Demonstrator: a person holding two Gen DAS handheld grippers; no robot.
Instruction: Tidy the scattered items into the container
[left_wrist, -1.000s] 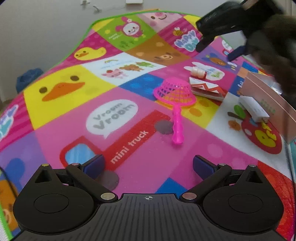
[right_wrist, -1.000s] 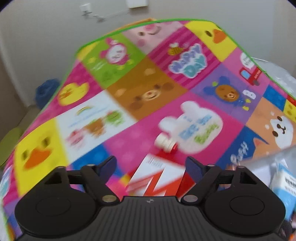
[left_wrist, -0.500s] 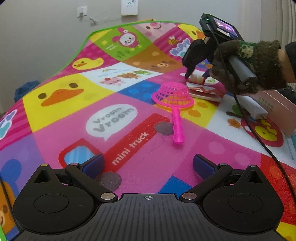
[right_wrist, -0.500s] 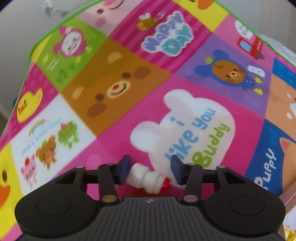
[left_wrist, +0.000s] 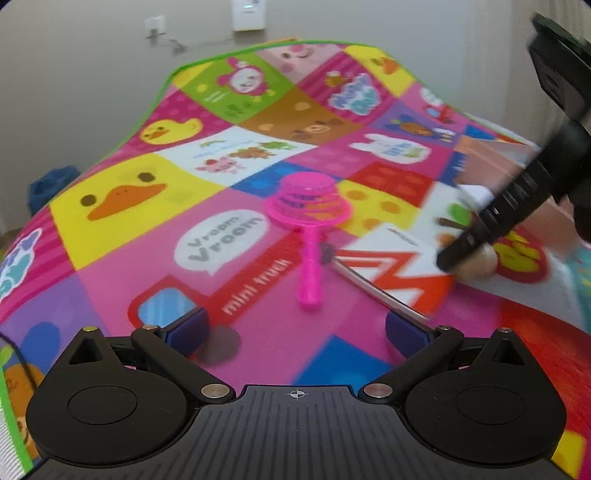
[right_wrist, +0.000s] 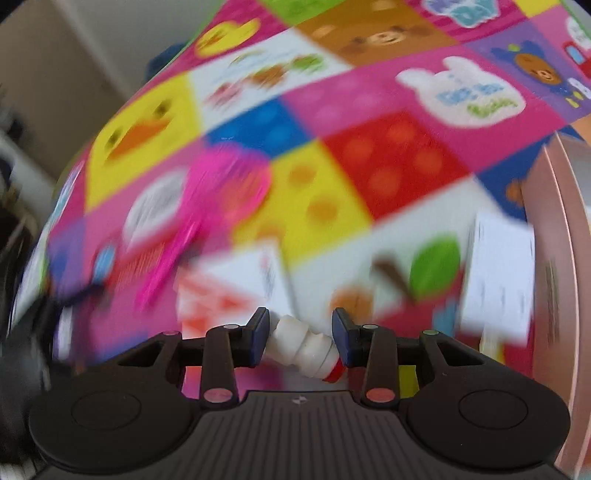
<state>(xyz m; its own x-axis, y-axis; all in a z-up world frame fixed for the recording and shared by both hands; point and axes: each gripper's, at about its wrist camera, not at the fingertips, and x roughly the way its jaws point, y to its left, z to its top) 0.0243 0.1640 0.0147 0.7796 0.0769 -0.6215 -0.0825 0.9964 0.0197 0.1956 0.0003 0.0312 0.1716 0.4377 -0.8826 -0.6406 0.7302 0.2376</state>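
Scattered items lie on the bright patchwork play mat (left_wrist: 155, 236), and one of them is now caught: a small white ribbed plastic cap with a red bit under it (right_wrist: 303, 347) sits between the two blue pads of the right gripper (right_wrist: 301, 338). Those jaws have just been closing, and now they press on the cap from both sides, so it looks held. A second ago the cap lay far off on the mat beside a white bunny picture, and the right gripper was spread wide above it. Now the whole right view is smeared with blur and has swung toward the pink container (right_wrist: 554, 258) at the right edge, so the cap seems to be on its way there. The left gripper (left_wrist: 295, 328) hangs low over the near part of the mat with its jaws wide apart and nothing between them. A pink plastic toy net with a knobbly handle (left_wrist: 308, 221) lies on the mat just ahead of it. A flat white and red packet (left_wrist: 391, 262) lies to the right of the net. A white box (right_wrist: 498, 273) rests close by the container. My guess is these three need tidying next.
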